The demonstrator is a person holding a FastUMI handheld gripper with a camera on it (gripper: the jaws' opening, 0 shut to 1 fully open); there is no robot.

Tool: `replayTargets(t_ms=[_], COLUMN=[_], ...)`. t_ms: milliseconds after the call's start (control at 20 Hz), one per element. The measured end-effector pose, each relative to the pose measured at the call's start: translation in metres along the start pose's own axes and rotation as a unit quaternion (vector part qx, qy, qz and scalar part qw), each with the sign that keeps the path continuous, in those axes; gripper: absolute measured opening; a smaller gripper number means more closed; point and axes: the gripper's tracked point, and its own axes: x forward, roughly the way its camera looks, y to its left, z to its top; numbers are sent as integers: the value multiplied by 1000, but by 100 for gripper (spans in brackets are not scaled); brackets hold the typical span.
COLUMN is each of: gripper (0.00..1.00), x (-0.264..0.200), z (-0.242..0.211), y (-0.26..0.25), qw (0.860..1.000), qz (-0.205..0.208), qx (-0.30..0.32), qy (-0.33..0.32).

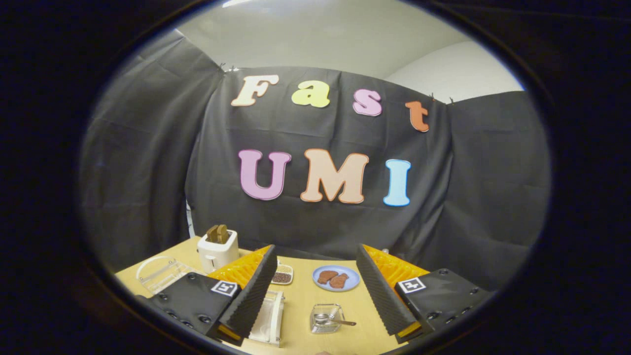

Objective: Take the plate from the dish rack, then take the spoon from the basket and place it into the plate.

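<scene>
Looking ahead along your tongs, largest thing first:
Table (300, 301): a pale wooden top runs from under your fingers back to the black cloth wall.
Tongs (315, 301): you hold them spread wide over the near part of the table, with nothing between the fingers (251, 296) and nothing gripped.
Toaster (217, 249): white, standing upright at the far left of the table beyond your left finger, with two brown slices poking out of its slots.
Clear rack (160, 273): a see-through frame lies left of your left finger, just in front of the toaster; you cannot tell from here whether it holds anything.
White tray (270, 315): it lies just beside the inner face of your left finger, partly hidden by it.
Plate (336, 278): blue, flat on the table ahead of the gap between your fingers, nearer the right one, carrying two brown pieces.
Basket (325, 319): a small clear container sits between your fingertips, in front of the plate.
Spoon (340, 321): it lies in that container, handle pointing towards your right finger.
Small dish (282, 275): filled with dark grains, it sits left of the plate, by the tip of your left finger.
</scene>
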Motion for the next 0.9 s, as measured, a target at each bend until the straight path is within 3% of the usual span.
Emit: replayTargets(t_ms=[500, 900], gripper=[100, 100], x=[26, 48], z=[-28, -74], y=[56, 99], qw=[990, 969], qz=[40, 58], qx=[-69, -117], qy=[115, 208])
